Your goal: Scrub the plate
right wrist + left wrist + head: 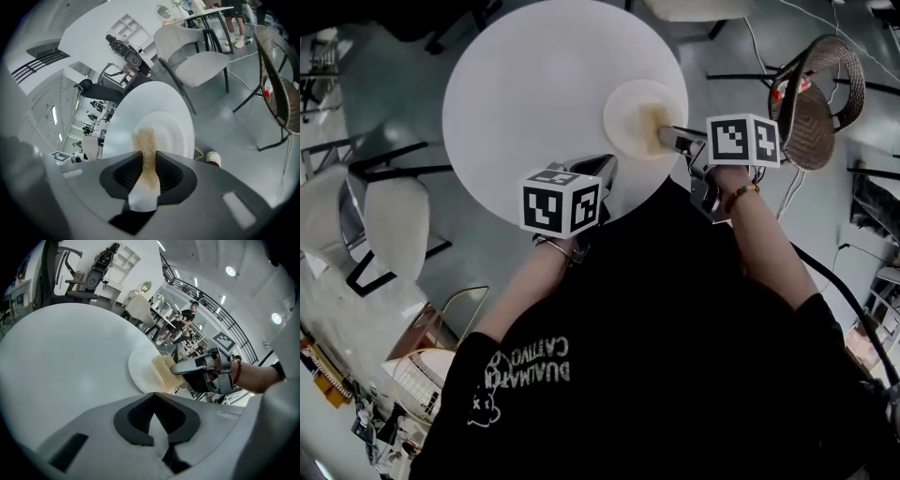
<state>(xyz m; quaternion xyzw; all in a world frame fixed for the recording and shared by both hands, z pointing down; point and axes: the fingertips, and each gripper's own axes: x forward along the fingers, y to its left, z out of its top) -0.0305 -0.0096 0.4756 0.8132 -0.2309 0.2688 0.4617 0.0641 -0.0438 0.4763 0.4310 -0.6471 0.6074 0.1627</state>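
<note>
Round white tabletop (534, 94): lying ahead of both tools and carrying nothing but the plate. Plate (623, 112): pale and shallow with a raised rim, lying flat directly in front of the right tool (667, 138), close to the tabletop's edge on that tool's side. It is sitting forward and to the right of the left tool (602, 169), apart from it. Its surface is showing no food marks, suds or water in any view, only a faint cream tint. Right tool: its jaws are clamping narrowly on a scrubbing pad (654, 120), which is projecting past the tips. Left tool: jaws drawn together and gripping nothing, hanging at the near edge of the tabletop and not steadying the plate. Scrubbing pad: tan, fibrous and thin, its free end appearing to be pressing on the plate's inner surface just ahead of the right tool. Progress, as a judgement: scrubbing is looking to be under way, with the pad already on the plate. How much of the surface is covered cannot be read. The rim and the side farthest from the right tool are probably remaining.
</note>
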